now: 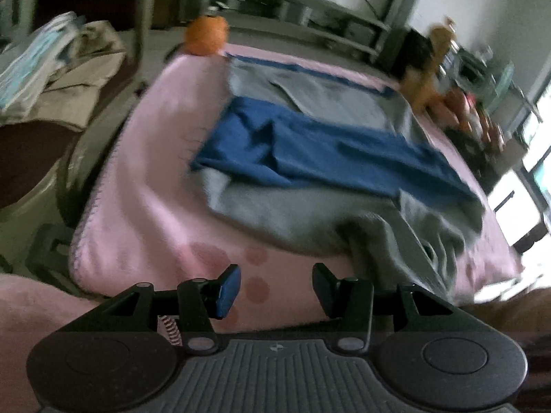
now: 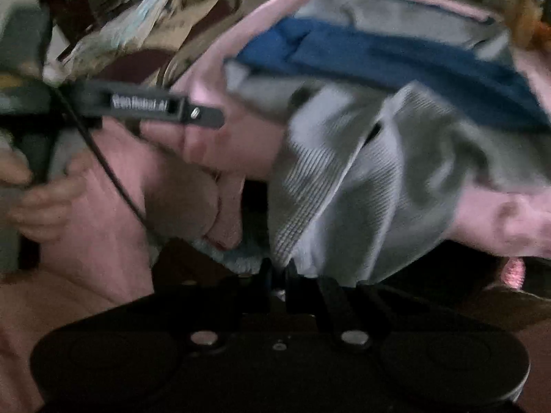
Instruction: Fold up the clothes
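Note:
A grey and blue garment [image 1: 310, 158] lies spread on a pink blanket [image 1: 144, 179] over the table. Its blue band [image 1: 330, 151] runs across the middle. My left gripper [image 1: 275, 284] is open and empty, hovering over the blanket just in front of the garment's near edge. My right gripper [image 2: 277, 275] is shut on the garment's grey ribbed edge [image 2: 327, 206] and lifts it off the blanket. The garment's blue band also shows in the right wrist view [image 2: 396, 58]. The left gripper's body [image 2: 151, 106] shows at the left of the right wrist view.
An orange ball-like object [image 1: 206, 34] sits at the blanket's far left corner. A brown plush toy [image 1: 430, 69] stands at the far right corner. A pile of beige and light clothes [image 1: 51, 69] lies to the left. Shelving [image 1: 303, 10] stands behind.

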### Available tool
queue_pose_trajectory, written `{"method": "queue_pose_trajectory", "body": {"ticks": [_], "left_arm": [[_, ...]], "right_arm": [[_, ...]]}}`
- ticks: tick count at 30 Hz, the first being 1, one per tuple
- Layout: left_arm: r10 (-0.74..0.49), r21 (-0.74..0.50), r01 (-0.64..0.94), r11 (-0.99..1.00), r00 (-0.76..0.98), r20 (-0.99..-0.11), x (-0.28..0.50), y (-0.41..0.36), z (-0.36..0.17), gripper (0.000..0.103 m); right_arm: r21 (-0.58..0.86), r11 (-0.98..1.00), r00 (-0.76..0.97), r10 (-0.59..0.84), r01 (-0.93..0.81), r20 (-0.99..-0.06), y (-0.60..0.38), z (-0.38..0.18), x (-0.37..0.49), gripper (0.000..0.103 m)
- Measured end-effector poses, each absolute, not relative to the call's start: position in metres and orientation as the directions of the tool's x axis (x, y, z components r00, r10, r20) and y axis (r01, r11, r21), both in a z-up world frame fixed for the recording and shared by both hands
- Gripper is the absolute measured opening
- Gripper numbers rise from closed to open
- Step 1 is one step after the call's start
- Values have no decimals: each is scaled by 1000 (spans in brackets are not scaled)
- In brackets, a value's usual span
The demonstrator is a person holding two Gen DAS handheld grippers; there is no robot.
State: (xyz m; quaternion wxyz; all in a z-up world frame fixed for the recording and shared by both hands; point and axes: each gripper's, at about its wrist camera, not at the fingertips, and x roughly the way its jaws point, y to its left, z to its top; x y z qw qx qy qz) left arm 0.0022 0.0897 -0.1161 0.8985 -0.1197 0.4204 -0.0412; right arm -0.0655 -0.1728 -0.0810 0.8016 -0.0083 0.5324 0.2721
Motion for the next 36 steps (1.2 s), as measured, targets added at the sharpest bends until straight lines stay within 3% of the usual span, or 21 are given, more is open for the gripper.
{"method": "queue_pose_trajectory", "body": {"ticks": [4, 9, 13, 17, 22, 28, 34, 35, 36], "left_arm": [[-186, -291, -63, 955, 638, -748, 6, 100, -117, 47], [-178, -250, -24, 968, 636, -750, 6, 90, -116, 47], [-223, -257, 45, 965, 653, -724, 3, 82, -113, 47], [-330, -273, 194, 942, 670, -664, -10, 63, -95, 48], [-393, -224, 329, 917, 667, -632, -25, 31, -68, 62], [-469, -155, 480, 863, 651, -597, -43, -6, -35, 61], [-393, -43, 494, 868, 633, -667, -28, -40, -35, 50], [-371, -10, 498, 867, 631, -681, -27, -45, -37, 40], [-349, 16, 498, 867, 630, -694, -26, -49, -39, 20]], "right_arm": [[343, 844, 335, 490, -412, -805, -192, -38, -67, 6], [560, 767, 468, 637, -313, -612, -226, 10, -39, 6], [644, 715, 494, 678, -272, -545, -229, 19, -17, 6], [641, 723, 521, 663, -258, -538, -230, 22, -5, 6], [599, 763, 522, 623, -241, -583, -215, 14, 5, 6], [526, 797, 488, 600, -297, -634, -197, 12, 3, 6], [496, 801, 461, 599, -335, -655, -185, 15, 2, 6], [494, 800, 456, 600, -340, -657, -184, 15, 1, 6], [493, 800, 455, 600, -342, -658, -183, 15, 1, 6]]}}
